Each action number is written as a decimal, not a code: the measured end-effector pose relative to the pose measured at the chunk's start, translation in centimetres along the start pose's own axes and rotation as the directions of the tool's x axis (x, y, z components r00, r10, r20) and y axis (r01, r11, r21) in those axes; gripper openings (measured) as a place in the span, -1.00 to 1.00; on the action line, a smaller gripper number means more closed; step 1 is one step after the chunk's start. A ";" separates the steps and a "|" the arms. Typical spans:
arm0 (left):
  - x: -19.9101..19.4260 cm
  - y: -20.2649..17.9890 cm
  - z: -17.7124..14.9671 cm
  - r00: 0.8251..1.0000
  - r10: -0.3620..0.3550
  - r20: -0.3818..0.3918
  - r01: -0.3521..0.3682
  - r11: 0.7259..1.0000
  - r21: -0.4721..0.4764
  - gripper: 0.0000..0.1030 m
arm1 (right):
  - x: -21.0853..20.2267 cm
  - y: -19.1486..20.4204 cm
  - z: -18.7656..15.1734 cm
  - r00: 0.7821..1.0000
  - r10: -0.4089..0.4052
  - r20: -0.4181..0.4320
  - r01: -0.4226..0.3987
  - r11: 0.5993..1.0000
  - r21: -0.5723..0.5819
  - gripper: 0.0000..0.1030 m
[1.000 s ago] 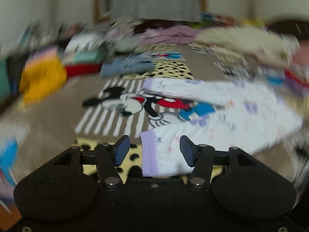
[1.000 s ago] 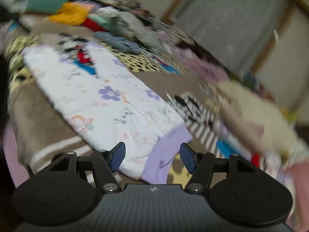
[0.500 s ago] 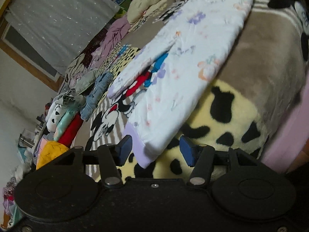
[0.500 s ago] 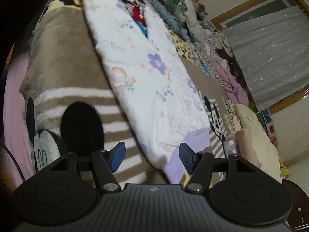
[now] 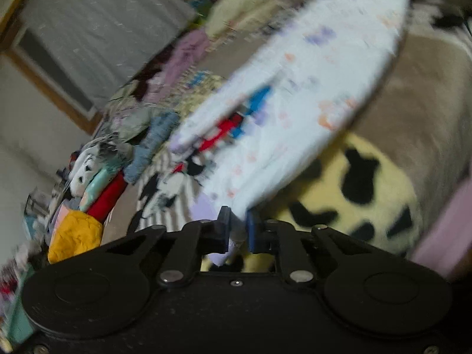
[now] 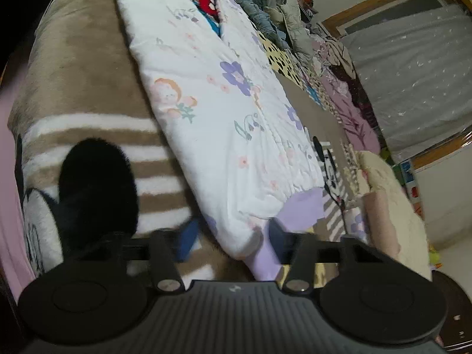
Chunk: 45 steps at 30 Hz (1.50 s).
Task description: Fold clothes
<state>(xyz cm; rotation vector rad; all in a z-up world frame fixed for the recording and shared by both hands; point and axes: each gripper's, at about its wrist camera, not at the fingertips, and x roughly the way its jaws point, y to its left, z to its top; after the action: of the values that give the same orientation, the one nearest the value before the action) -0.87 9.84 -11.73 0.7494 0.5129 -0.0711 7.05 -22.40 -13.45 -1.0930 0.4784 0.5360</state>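
Observation:
A white floral garment (image 5: 295, 112) with lilac cuffs lies stretched out on a cartoon-mouse blanket (image 5: 413, 94). In the blurred left wrist view, my left gripper (image 5: 237, 230) is shut on the near end of the garment beside its lilac cuff (image 5: 203, 209), and cloth shows between the fingers. The right wrist view shows the same garment (image 6: 212, 103) from its other end. My right gripper (image 6: 231, 237) is open there, its fingers straddling the white edge and the lilac cuff (image 6: 301, 209) without pinching them.
Piles of folded and loose clothes (image 5: 97, 183) line the far side of the bed, among them a yellow bundle (image 5: 73, 233) and a cream fluffy item (image 6: 389, 200). A grey curtain (image 6: 413, 67) hangs behind. The pink bed edge (image 5: 442, 236) runs along the near side.
The left gripper has gone from open around the cuff to shut on the garment's end. The right gripper has moved slightly forward over the other cuff and stays open.

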 end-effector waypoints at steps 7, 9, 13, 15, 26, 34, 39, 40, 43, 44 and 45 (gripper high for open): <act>0.5 4.8 2.9 0.997 0.027 0.076 -0.005 0.962 -0.273 -0.82 | -1.3 -4.4 0.6 0.997 -0.044 0.071 0.030 0.983 0.183 -0.81; 1.3 6.3 3.9 0.995 0.031 0.091 0.002 0.941 -0.340 -0.82 | -1.8 -5.9 0.8 0.993 -0.072 0.099 0.045 0.967 0.249 -0.82; 3.3 8.8 6.1 0.993 0.052 0.105 -0.002 0.902 -0.431 -0.83 | -1.8 -9.0 1.3 0.984 -0.117 0.138 0.058 0.927 0.370 -0.82; 4.4 10.1 7.1 0.993 0.056 0.107 0.002 0.879 -0.478 -0.83 | -1.3 -10.1 1.5 0.981 -0.129 0.148 0.057 0.909 0.413 -0.83; 11.7 12.9 11.8 0.997 0.064 0.032 -0.033 0.808 -0.588 -0.84 | 4.6 -14.8 1.4 0.977 -0.139 0.162 0.019 0.811 0.585 -0.83; 17.6 13.6 13.1 0.999 0.029 -0.035 -0.044 0.791 -0.610 -0.84 | 9.8 -16.0 0.9 0.983 -0.110 0.145 -0.008 0.770 0.639 -0.84; 20.4 13.0 12.4 0.998 0.017 -0.055 -0.047 0.807 -0.589 -0.84 | 12.7 -16.8 0.9 0.986 -0.094 0.141 -0.025 0.745 0.667 -0.85; 20.9 12.8 12.2 0.998 0.012 -0.063 -0.047 0.812 -0.582 -0.84 | 13.4 -17.0 0.9 0.987 -0.082 0.141 -0.034 0.738 0.674 -0.85; 22.2 12.3 11.7 0.997 -0.003 -0.079 -0.043 0.819 -0.572 -0.84 | 14.9 -16.8 0.6 0.989 -0.057 0.134 -0.053 0.718 0.694 -0.84; 22.6 12.3 11.7 0.997 -0.005 -0.077 -0.040 0.818 -0.574 -0.84 | 15.3 -16.8 0.6 0.990 -0.045 0.132 -0.060 0.714 0.697 -0.84; 22.9 12.2 11.7 0.997 -0.004 -0.074 -0.040 0.816 -0.576 -0.83 | 15.7 -16.8 0.4 0.991 -0.037 0.131 -0.066 0.710 0.701 -0.84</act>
<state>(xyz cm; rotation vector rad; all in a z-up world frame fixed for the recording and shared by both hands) 27.01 13.66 -7.53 0.1542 0.5585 0.1297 29.69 -25.36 -11.10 -0.3026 0.5111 0.3799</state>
